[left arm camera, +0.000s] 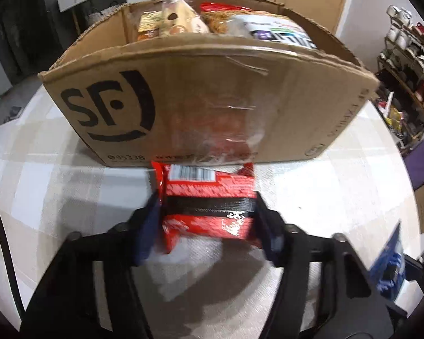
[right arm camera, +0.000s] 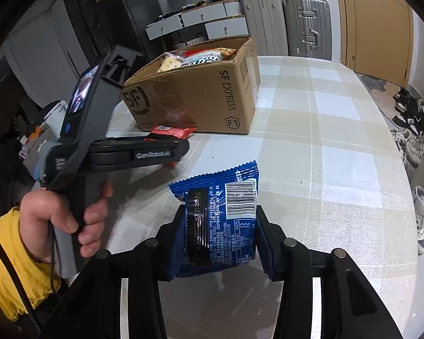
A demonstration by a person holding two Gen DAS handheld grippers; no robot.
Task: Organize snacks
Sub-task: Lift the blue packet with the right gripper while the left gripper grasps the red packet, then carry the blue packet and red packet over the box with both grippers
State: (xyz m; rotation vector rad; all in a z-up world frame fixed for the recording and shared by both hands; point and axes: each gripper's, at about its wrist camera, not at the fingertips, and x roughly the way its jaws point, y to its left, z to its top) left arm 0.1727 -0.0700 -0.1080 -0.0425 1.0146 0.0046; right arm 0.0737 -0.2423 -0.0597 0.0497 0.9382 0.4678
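Blue pads of the left gripper (left arm camera: pixel 207 212) press both sides of a red snack pack (left arm camera: pixel 209 197), its jaws clamped on the wrapper across a black band. The pack lies on the checked tablecloth (left arm camera: pixel 339 192), its far end touching the foot of a cardboard box (left arm camera: pixel 212 90). The gripper tilts steeply down toward the box wall.

In the right wrist view, the left hand (right arm camera: pixel 65 223) wraps the grey handle, thumb side up, a yellow sleeve (right arm camera: pixel 11 260) at the wrist, the tool reaching out level over the cloth toward the box.

The right gripper (right arm camera: pixel 217 240) is closed on a blue snack pack (right arm camera: pixel 220 217), pads squeezing its lower sides, barcode end pointing away. It angles down over the table, beside the left tool. The blue pack appears lifted clear of the cloth, though contact cannot be told for sure.

The box stands open, already holding several snack packs (right arm camera: pixel 198 58).
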